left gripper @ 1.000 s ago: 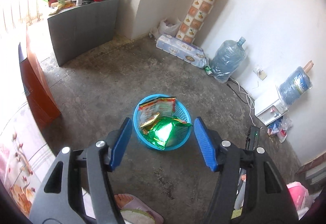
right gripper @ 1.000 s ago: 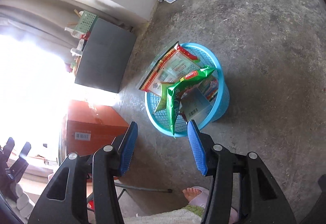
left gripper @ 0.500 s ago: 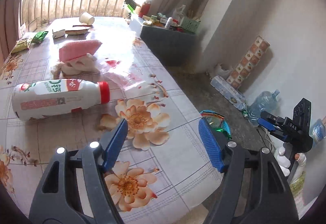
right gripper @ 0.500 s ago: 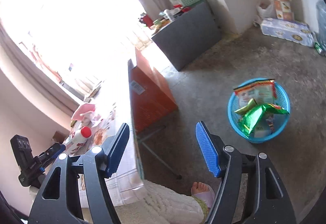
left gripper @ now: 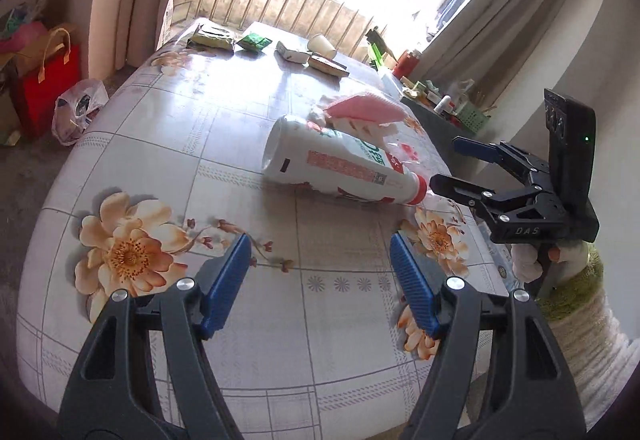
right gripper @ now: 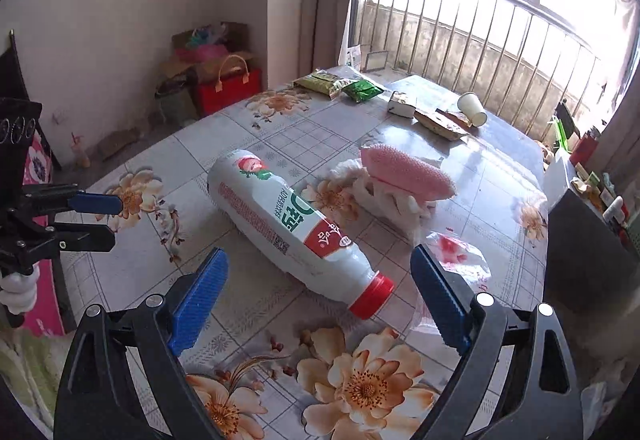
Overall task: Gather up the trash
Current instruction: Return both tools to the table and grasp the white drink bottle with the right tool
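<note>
A white plastic bottle [right gripper: 280,215] with a red cap lies on its side on the floral tablecloth [right gripper: 248,324]. My right gripper [right gripper: 318,254] hovers over its capped end; the jaws are opening, and the pads flank the cap without touching it. A clear wrapper with red print [right gripper: 452,256] lies by the right pad. In the left wrist view the bottle [left gripper: 340,163] lies ahead of my left gripper [left gripper: 320,280], which is open and empty over bare cloth. The right gripper [left gripper: 446,163] shows beside the cap there. The left gripper [right gripper: 114,220] shows at the table's left edge.
A pink scrubber [right gripper: 404,171] rests on a white cloth behind the bottle. Snack packets [right gripper: 320,81], a small carton [right gripper: 402,105], a flat wrapper [right gripper: 440,121] and a paper cup [right gripper: 472,107] lie at the far end. A red bag [left gripper: 44,83] stands on the floor left.
Both views have swung from the blue basket of wrappers on the floor up to the tabletop and the bottle. The right jaws have spread much wider; the left stayed open.
</note>
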A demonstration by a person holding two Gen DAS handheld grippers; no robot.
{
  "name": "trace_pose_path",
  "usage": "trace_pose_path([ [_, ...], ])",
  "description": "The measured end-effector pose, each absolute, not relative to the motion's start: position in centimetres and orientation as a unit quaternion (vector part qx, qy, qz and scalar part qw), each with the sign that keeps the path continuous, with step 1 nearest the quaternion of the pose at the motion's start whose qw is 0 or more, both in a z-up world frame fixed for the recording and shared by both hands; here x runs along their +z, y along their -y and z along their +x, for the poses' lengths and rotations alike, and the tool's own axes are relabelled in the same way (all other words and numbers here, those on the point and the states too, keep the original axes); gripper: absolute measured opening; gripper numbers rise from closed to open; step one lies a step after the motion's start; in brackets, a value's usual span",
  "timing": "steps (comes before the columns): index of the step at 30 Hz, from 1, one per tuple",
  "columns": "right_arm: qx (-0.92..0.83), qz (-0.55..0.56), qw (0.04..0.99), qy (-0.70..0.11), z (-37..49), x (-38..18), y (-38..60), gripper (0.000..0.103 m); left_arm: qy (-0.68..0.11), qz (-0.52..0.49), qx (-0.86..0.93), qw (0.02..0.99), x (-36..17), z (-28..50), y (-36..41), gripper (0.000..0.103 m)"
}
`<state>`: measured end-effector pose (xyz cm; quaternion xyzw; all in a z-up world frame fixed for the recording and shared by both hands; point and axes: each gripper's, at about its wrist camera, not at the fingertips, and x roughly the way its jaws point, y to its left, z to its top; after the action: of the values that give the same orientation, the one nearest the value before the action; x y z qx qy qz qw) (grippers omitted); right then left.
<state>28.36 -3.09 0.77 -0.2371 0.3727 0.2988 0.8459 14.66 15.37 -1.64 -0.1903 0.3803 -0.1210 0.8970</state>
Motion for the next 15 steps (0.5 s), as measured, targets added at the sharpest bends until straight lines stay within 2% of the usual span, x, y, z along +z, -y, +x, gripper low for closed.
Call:
trace_pose_path([
  [3, 0.322, -0.269, 0.813, -0.404, 31.4, -0.7, 0.2, 0.090, -0.382, -0.198, -0.114, 0.896, -2.1, 14.5, -17.3, 0.068],
  [10, 0.350, -0.233, 0.772, -0.476, 35.1, -3.4, -1.7, 0.089, -0.377, -0.218, -0.104, 0.894, -2.8, 14.3, -19.9, 0.068],
  [12, 0.346, -0.213, 0.770, -0.492, 34.9, -3.7, -1.5, 0.085, -0.377, -0.221, -0.101, 0.894, -3.0, 13.9, -19.9, 0.068],
  [13, 0.332, -0.208, 0.774, -0.497, 34.6, -3.9, -1.4, 0.078, -0.378, -0.223, -0.101, 0.893, -3.0, 13.8, -19.9, 0.068],
  [15, 0.318, -0.182, 0.779, -0.509, 33.9, -3.9, -0.7, 0.076, -0.380, -0.224, -0.102, 0.892, -3.0, 13.7, -19.8, 0.068],
])
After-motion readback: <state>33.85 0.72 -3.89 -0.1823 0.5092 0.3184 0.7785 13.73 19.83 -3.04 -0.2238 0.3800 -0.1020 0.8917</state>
